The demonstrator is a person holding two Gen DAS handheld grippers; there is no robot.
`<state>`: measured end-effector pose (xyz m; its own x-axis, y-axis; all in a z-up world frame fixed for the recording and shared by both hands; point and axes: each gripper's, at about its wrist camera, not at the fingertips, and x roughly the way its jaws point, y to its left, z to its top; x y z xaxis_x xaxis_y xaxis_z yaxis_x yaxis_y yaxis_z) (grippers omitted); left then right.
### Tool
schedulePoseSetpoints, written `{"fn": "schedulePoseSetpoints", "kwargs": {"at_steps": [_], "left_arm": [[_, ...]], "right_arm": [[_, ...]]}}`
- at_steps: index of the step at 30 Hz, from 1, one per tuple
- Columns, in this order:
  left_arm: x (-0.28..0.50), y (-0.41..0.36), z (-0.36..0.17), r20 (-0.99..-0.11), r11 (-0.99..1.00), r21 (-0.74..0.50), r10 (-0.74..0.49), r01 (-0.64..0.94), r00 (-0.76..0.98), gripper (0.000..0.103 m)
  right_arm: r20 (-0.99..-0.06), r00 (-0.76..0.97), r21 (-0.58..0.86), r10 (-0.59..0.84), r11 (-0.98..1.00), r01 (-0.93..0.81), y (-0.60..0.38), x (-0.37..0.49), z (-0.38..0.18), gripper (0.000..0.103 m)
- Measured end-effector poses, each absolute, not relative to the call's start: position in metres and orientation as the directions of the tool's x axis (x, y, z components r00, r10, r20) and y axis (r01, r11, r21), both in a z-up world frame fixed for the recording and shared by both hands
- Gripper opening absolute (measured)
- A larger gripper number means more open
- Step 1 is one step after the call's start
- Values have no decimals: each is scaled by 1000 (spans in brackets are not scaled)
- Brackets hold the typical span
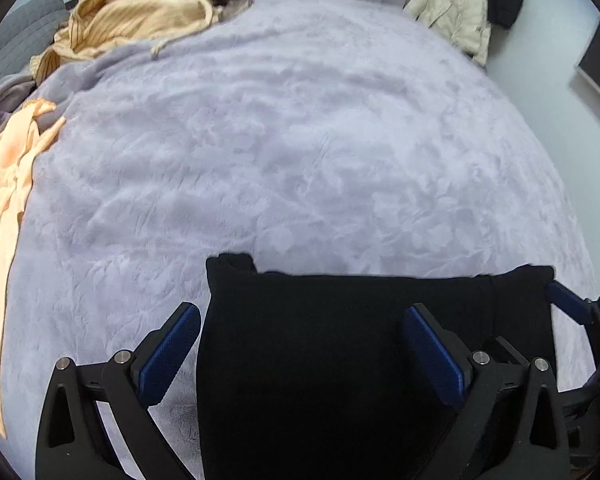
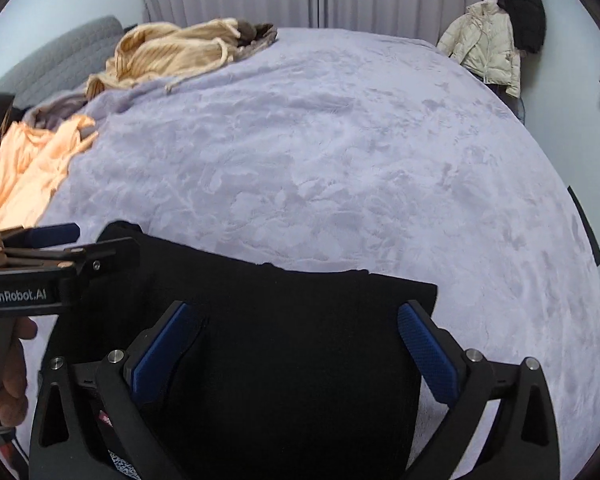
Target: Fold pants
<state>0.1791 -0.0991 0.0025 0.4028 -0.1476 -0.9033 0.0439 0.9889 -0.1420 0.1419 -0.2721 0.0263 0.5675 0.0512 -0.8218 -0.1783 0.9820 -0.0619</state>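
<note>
While the black pants point(image 1: 340, 360) are spread flat at the near edge of the lilac blanket point(image 1: 300, 140), both tools are held over them with jaws released. The left gripper point(image 1: 300, 354) is seen with its left finger beyond the pants' left edge, over blanket, and its right finger over the cloth. The right gripper point(image 2: 296, 352) is positioned with both fingers above the pants, near their right edge. Whether any finger touches the fabric cannot be told. A tan sweater point(image 1: 140, 12) and an orange garment point(image 1: 8, 184) are noted well apart, at the blanket's far left.
</note>
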Motion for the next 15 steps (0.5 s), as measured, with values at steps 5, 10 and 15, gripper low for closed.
{"fn": "schedulePoseSetpoints", "kwargs": {"at_steps": [5,10,15], "left_arm": [[166,-97,-14,-902,988,-148,-157,55,403,102],[127,-94,-7,-879,986,-148,-167,78,446,102],[82,-99,-10,-846,989,-113,-145,94,514,102]], "right_arm": [[-864,503,-74,-14,992,-99,-278,145,3,102],[-826,563,-52,7,995,-90,-285,91,16,103],[-793,609,-106,-27,990,-95,-278,40,4,102]]}}
